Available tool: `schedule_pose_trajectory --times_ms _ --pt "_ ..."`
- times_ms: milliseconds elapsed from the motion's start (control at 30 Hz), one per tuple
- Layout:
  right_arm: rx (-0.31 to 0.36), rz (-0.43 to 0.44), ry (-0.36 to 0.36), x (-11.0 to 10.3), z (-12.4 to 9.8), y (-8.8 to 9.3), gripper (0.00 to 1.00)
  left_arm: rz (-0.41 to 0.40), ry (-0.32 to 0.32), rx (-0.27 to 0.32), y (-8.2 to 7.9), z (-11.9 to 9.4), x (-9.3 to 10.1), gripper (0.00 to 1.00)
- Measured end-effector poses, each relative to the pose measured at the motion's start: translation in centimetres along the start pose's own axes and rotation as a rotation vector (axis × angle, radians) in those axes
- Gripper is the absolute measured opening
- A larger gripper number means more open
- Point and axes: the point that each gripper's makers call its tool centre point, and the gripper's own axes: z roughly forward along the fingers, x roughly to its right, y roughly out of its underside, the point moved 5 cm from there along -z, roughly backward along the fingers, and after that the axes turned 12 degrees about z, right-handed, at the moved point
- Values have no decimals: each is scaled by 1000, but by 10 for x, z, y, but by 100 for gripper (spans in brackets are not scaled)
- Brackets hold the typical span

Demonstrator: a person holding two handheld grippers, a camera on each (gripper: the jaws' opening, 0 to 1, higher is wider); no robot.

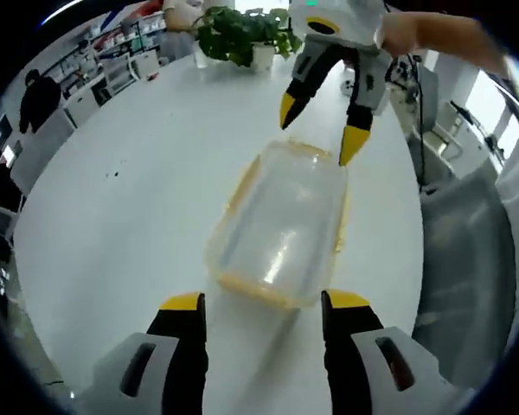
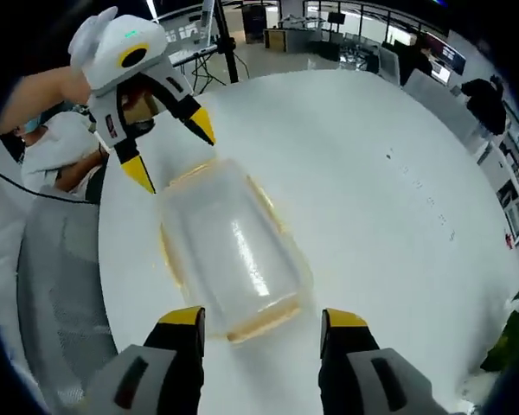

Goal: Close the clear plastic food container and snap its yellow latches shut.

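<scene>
We see the container lying on the white table, lid on, between our two grippers. Our left gripper sits at its 6 o'clock end, jaws spread wide, gripping nothing. The right gripper hangs at 12 o'clock, also wide open and empty, one tip just at the rim.

Both feeds bright, even overhead room light. White tabletop nearly blown out, I see only faint soft shadows on it. Clear container shows specular streaks on the lid in both views; its edges read hazy against the white. Window at far right of left gripper view is overexposed. Heavy fisheye bending toward the edges, background soft and smeared there. Slight overall softness, no strong motion blur.
</scene>
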Motion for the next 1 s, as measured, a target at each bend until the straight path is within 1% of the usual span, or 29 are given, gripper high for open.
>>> schedule_pose_trajectory --times_ms 33,67,133,200,267,333,433,467,500,633,667,700,767,800,900,1000 --pt "3 41 20 2 -1 0 48 -18 -7 4 0 0 -1 53" --pt "11 58 8 0 0 -1 48 -47 -24 0 0 -1 -3 53" --pt "5 69 24 1 -1 0 48 -74 -24 16 -1 -1 -2 55" --pt "17 78 52 4 -1 -2 48 -110 -20 9 1 0 -1 56" --pt "19 124 72 5 -1 -1 48 -138 -19 -2 3 1 1 54" --pt "17 143 81 6 0 0 47 -182 -26 16 2 2 2 56" --pt "18 209 78 4 1 2 48 -234 -32 25 1 3 4 59" --pt "12 213 79 5 2 3 47 -258 -33 28 1 4 5 59" --pt "17 218 76 4 3 3 48 -292 -38 30 1 5 4 59" --pt "4 262 58 -1 7 8 49 -351 -54 11 4 6 3 56" --pt "6 270 57 -1 7 8 50 -387 -54 11 5 6 3 56" --pt "9 276 54 -2 7 8 50 -402 -53 15 5 6 3 56" --pt "10 297 53 -2 8 9 49 -465 -27 31 5 9 6 57" --pt "14 308 53 -2 8 8 49 -517 -17 38 5 10 6 57" --pt "21 327 51 -2 9 8 49 -582 -17 50 8 11 5 53" --pt "27 347 48 -3 9 8 49 -620 -20 47 13 15 5 49"
